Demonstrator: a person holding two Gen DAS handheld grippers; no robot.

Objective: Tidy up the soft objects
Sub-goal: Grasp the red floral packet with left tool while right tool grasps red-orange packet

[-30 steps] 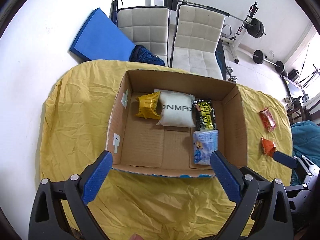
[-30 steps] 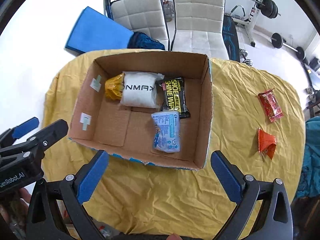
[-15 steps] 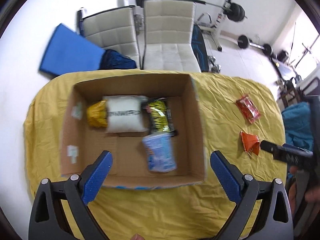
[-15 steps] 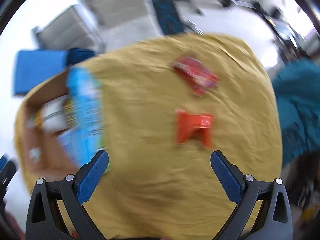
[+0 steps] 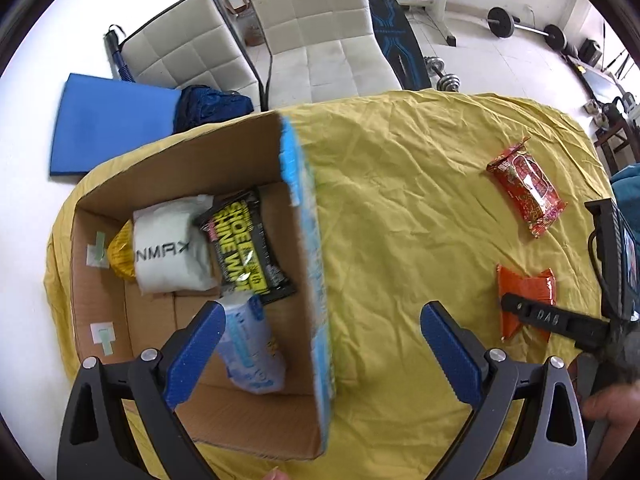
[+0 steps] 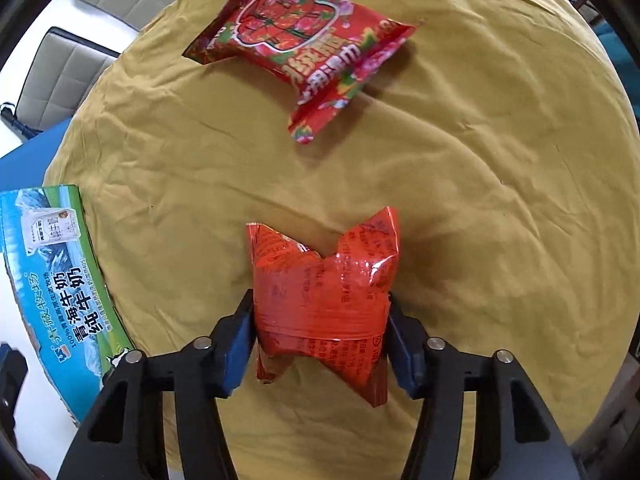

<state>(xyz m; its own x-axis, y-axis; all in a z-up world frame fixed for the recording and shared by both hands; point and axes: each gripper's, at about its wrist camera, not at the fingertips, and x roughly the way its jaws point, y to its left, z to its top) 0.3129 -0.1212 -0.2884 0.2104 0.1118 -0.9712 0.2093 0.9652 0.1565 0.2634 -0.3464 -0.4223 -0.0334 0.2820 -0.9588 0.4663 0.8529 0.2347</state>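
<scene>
Left wrist view: the left gripper (image 5: 320, 334) hangs wide open and empty above the right wall of the cardboard box (image 5: 308, 216), with a white pouch (image 5: 172, 256), black wipes pack (image 5: 246, 250) and pale blue pack (image 5: 252, 350) lying inside. Right wrist view: the right gripper (image 6: 320, 330) has its blue pads pinched on the orange packet (image 6: 324, 296), near centre on the yellow cloth (image 6: 480, 200), while the red floral packet (image 6: 308, 44) lies farther off, well apart.

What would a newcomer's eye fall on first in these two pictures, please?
Probably the crumpled orange foil packet, pinched between the right gripper's blue pads low on the yellow tablecloth. Next, the glossy red flowered snack bag lying loose beyond it. In the left view, the open cardboard box on the left holds four packs, with the open left gripper above its near edge.
</scene>
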